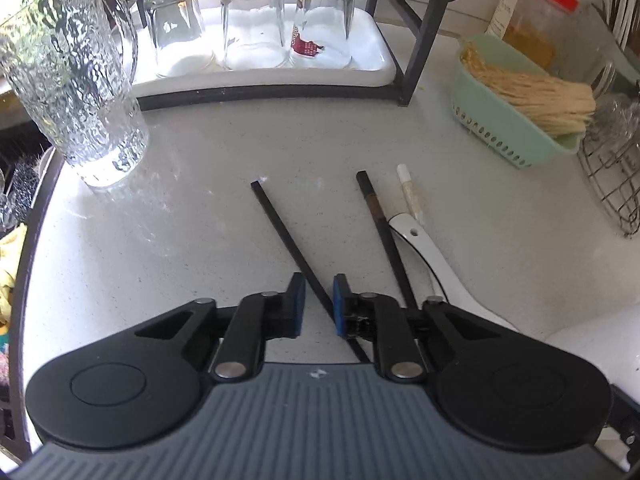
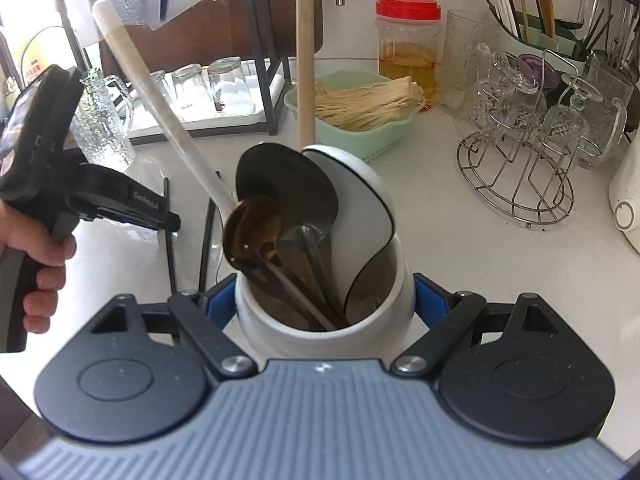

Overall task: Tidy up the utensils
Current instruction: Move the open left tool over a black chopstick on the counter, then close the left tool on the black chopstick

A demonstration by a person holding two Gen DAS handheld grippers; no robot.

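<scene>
The pale speckled stone table [image 1: 208,216] carries the loose pieces. The right gripper [image 2: 324,304] grasps the round, glossy white holder [image 2: 376,308], already full of spoons and ladles. The left gripper [image 1: 318,304] is nearer the work: its jaws are narrow but not yet clenched, with a thin, black, square chopstick [image 1: 288,236] between its blue pads [image 1: 298,304]. The stick's long axis runs forward and leftward. A second chopstick [image 1: 380,224] lies just right.

Both grippers [image 1: 319,304] [image 2: 324,306] had black linkage arms, blue pads, silver pivot screws, ribbed grey bodies.
</scene>
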